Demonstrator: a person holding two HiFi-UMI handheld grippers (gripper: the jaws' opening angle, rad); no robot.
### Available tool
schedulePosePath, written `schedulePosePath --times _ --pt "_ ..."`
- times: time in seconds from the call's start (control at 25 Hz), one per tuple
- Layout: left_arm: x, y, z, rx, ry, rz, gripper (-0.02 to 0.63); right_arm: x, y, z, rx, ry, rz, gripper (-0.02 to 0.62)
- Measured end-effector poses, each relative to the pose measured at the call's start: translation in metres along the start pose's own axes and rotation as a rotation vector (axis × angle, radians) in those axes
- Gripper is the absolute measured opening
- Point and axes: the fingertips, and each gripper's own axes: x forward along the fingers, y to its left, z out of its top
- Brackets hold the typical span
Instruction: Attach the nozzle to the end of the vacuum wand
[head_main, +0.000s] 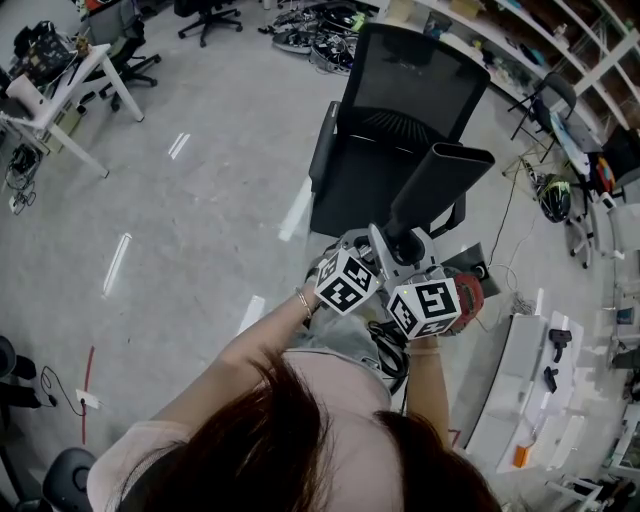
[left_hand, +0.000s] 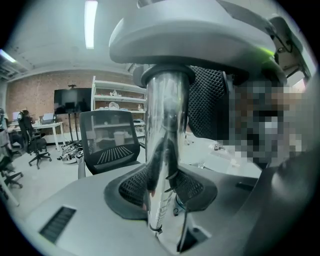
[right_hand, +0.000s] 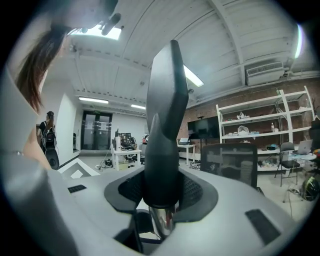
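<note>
Nozzle (right_hand: 165, 100), clamped in the right gripper (right_hand: 161, 192), lies straight ahead of the left gripper (left_hand: 161, 192), itself clamped on the chrome wand (left_hand: 167, 115), both long axes sharing 1 line.

Grey concrete floor (head_main: 220, 120) w/ black office chair (head_main: 395, 130) (mesh back), white desk (head_main: 75, 85).

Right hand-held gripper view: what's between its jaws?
The nozzle, gripped at its base, with the chrome wand showing just below; seen in that view.
</note>
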Motion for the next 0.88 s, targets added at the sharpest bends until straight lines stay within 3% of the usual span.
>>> schedulePosePath --times 0.16,0.64,0.88 --pt "0.0010 0.0025 0.0005 0.003 -0.002 -0.008 0.153 0.0029 -0.0018 0.0004 0.010 0.007 -0.012 0.173" --pt "0.0022 0.0005 0.0005 0.012 -0.020 -0.033 0.153 0.0023 0.0009 -0.0033 0.094 0.137 0.107 0.174" --pt "0.0022 0.0001 0.0024 0.014 -0.024 -0.034 0.153 -0.0012 0.0005 0.0004 0.067 0.168 0.124 0.174"
